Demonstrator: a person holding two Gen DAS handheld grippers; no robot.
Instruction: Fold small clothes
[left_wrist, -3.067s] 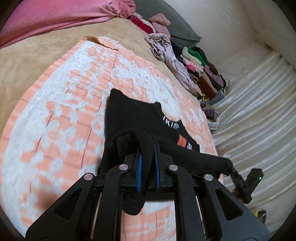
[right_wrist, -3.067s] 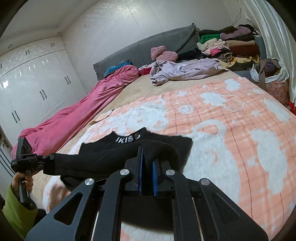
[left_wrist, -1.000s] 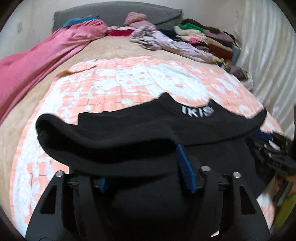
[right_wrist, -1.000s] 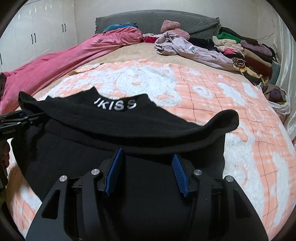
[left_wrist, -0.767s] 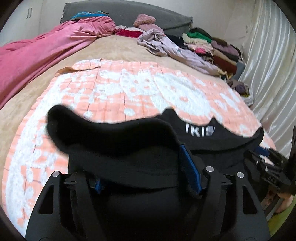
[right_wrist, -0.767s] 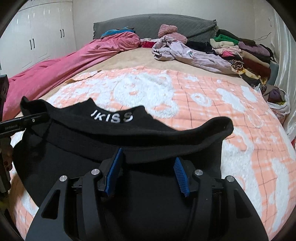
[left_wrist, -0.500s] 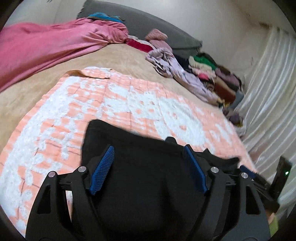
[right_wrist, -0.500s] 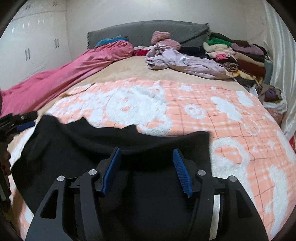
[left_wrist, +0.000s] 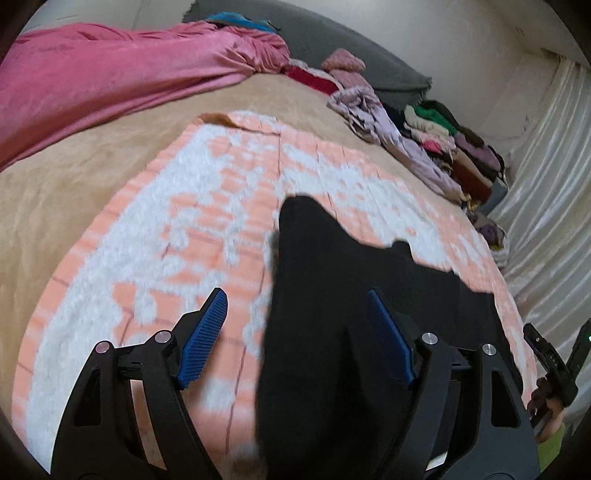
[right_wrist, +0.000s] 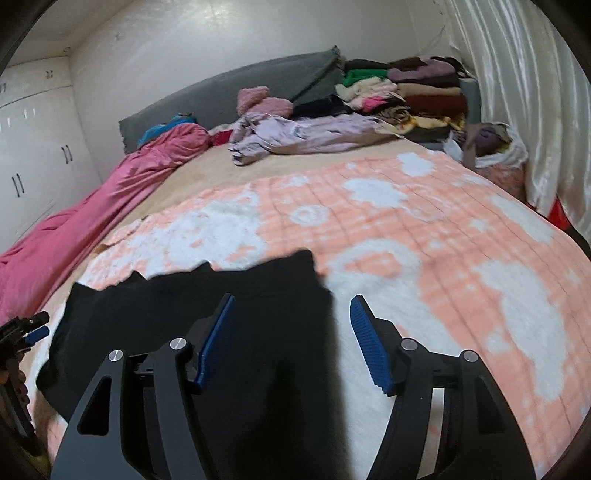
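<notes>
Now the black garment (left_wrist: 332, 295) lies flat on the orange-and-white blanket (left_wrist: 184, 229), filling the lower centre of both frames. Both grippers stand spread wide and hold nothing: the left gripper (left_wrist: 297, 343) over the garment's left edge, the right gripper (right_wrist: 291, 341) over its right edge. Folded clothes (right_wrist: 406, 92) are stacked at upper right of the right view.

Ahead of me a peach-and-white quilt (right_wrist: 424, 229) covers the bed, a pink blanket (left_wrist: 110, 81) bunched along its far edge, a lilac garment (right_wrist: 303, 134) beside stacked folded clothes (right_wrist: 406, 92), and white wardrobe doors (right_wrist: 33, 147).
</notes>
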